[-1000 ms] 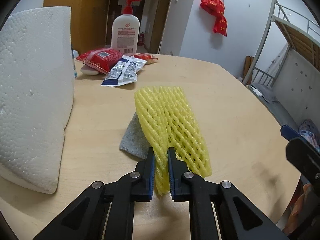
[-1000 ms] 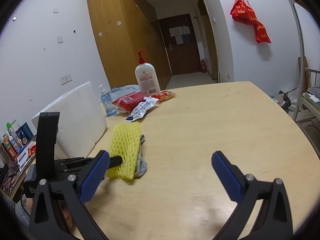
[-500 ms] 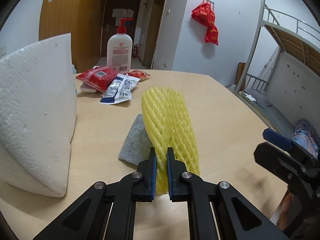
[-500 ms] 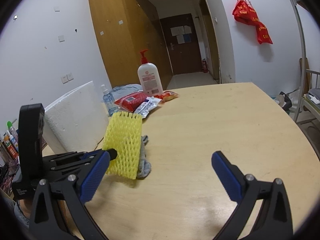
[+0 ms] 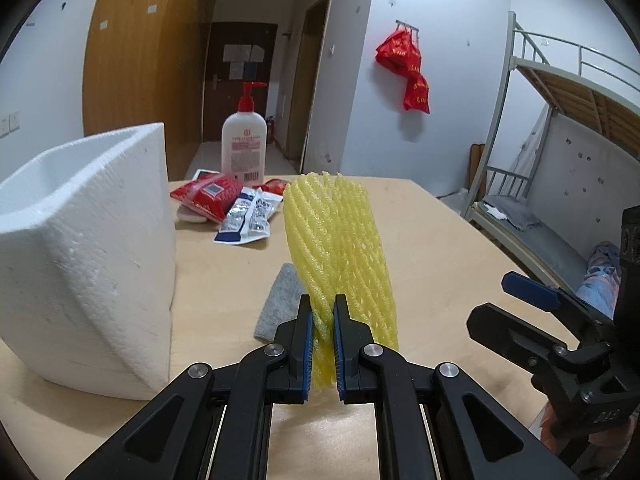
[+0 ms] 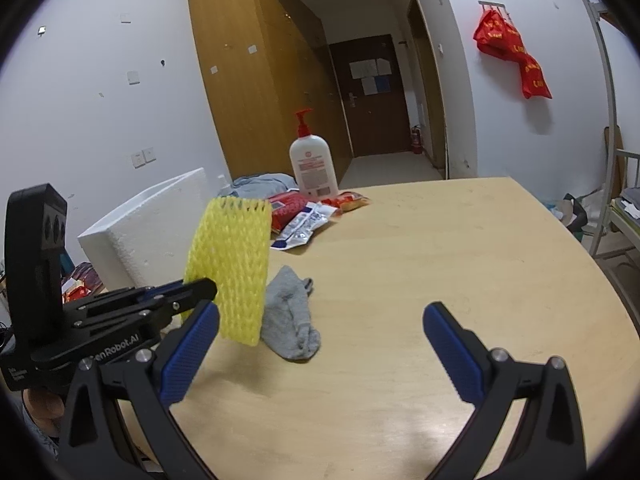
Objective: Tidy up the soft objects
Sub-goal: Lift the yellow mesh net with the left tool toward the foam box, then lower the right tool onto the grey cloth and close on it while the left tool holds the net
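Left gripper (image 5: 321, 344) is clamped on the near edge of the yellow foam net (image 5: 340, 248), holding it clear of the table (image 6: 440, 248) beside the white foam box (image 5: 92, 248); right gripper (image 6: 316, 348) hangs wide open, holding nothing. Net looks featherlight and squashy, so an edge pinch should do. Grey sock (image 6: 292, 320) lies limp on the table; I'd grab it mid-bunch.
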Tool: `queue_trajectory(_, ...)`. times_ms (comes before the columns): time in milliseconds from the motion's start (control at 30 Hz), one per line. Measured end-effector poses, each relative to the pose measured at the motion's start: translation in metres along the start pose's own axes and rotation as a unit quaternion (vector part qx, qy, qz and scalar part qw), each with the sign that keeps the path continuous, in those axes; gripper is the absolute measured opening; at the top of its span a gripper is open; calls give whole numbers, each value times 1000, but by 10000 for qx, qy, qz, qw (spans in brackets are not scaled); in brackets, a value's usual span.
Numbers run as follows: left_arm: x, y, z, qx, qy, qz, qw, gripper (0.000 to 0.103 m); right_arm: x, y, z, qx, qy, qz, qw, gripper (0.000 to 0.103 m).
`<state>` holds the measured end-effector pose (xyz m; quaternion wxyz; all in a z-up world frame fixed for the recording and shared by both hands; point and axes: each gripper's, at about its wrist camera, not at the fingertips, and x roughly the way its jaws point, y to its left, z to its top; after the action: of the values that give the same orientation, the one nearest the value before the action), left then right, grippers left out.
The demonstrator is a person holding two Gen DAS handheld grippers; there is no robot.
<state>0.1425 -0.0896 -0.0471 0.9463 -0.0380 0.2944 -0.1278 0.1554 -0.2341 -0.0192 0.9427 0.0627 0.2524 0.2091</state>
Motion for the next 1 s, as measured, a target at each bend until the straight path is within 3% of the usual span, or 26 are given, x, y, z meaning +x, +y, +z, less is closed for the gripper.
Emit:
queue_trajectory(600,-44,22,6,-69,-424,314,9986,10,19,29,6,-296,148,324,9989,103)
queue_trajectory(1000,-56,45,-1,-283,-473,768,9955,10,65,47,8,-507,619,620,9949,103)
